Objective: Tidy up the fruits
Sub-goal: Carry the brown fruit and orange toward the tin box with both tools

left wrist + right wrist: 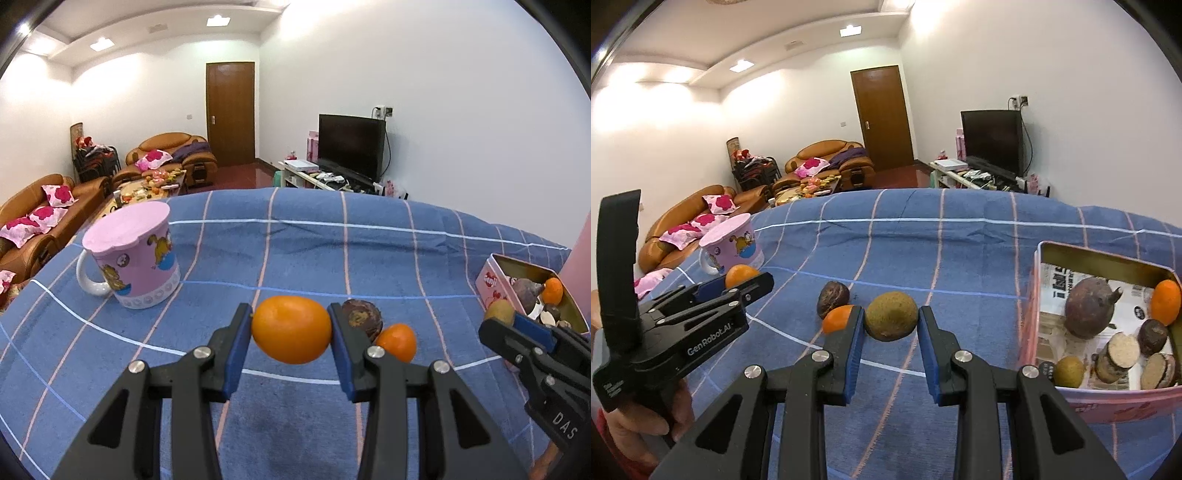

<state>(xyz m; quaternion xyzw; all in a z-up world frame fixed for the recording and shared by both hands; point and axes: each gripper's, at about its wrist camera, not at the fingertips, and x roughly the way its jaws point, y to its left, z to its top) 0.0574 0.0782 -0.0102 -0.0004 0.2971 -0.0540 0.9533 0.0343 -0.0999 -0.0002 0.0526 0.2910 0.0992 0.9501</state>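
Left gripper [291, 334] angled down, orange [291, 329] aloft

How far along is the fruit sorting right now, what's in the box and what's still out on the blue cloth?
Done: the pink box already holds several fruits, including an orange. In hand: the left gripper grips a large orange and the right gripper a brownish-green fruit. Left: a small orange and a dark brown fruit lie on the cloth.

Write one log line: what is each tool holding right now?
left tool: shut on orange | right tool: shut on brown fruit | tin box: partly filled
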